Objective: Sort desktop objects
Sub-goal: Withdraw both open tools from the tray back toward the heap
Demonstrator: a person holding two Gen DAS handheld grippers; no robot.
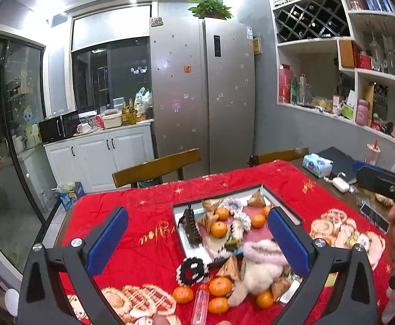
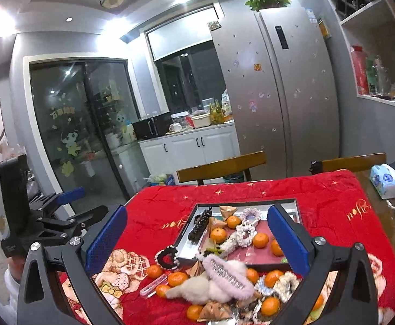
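- Left wrist: left gripper (image 1: 197, 239) spread wide, empty, above the tray (image 1: 180, 234). The clip (image 1: 262, 249) (pink, fuzzy) lies at the tray's near corner; I'd come straight down, avoiding the oranges.
- Right wrist: right gripper (image 2: 197, 239) also spread, holding nothing. Clip (image 2: 228, 275) lies flat, long axis slanting upper-left to lower-right; pinch across it.

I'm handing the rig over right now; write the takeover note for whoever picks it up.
Left gripper: open, empty, above the pile.
Right gripper: open, empty, above the pile.
Tray on the red cloth holds tangerines, wrapped dumplings, scrunchies and a dark hair clip, all mixed.
In front of the tray: pink fuzzy clip, black scrunchie, clear tube, more tangerines.
Done: no sorted groups visible.
Left: all of it.
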